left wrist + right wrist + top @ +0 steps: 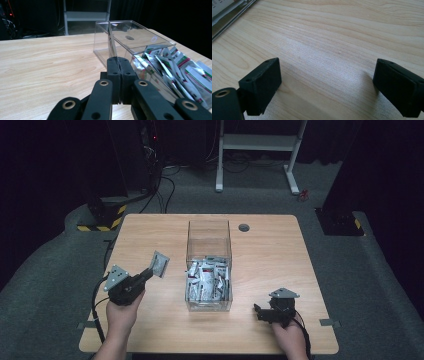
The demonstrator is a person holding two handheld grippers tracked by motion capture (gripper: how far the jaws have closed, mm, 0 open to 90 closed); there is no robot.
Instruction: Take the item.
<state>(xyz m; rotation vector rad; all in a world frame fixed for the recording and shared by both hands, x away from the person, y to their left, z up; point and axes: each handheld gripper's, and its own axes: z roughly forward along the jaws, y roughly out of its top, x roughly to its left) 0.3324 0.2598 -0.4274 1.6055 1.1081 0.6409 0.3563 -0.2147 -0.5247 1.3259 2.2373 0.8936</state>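
Note:
My left gripper [148, 271] is shut on a silvery sachet [160, 263], held up over the table to the left of the clear plastic box [209, 227]. In the left gripper view the sachet [111, 43] stands edge-on above the closed jaws, with the box [140, 37] just behind and to the right. Several red, green and white sachets [207, 280] lie piled in the near half of the box. My right gripper [259, 312] rests low near the table's front right, with its jaws wide apart over bare wood [329, 62] and nothing between them.
The wooden table [270, 250] has a round grey cable hole [244, 227] behind the box. Beyond the table a white metal frame [257, 142] stands on the grey floor, with cables and dark equipment at the back left.

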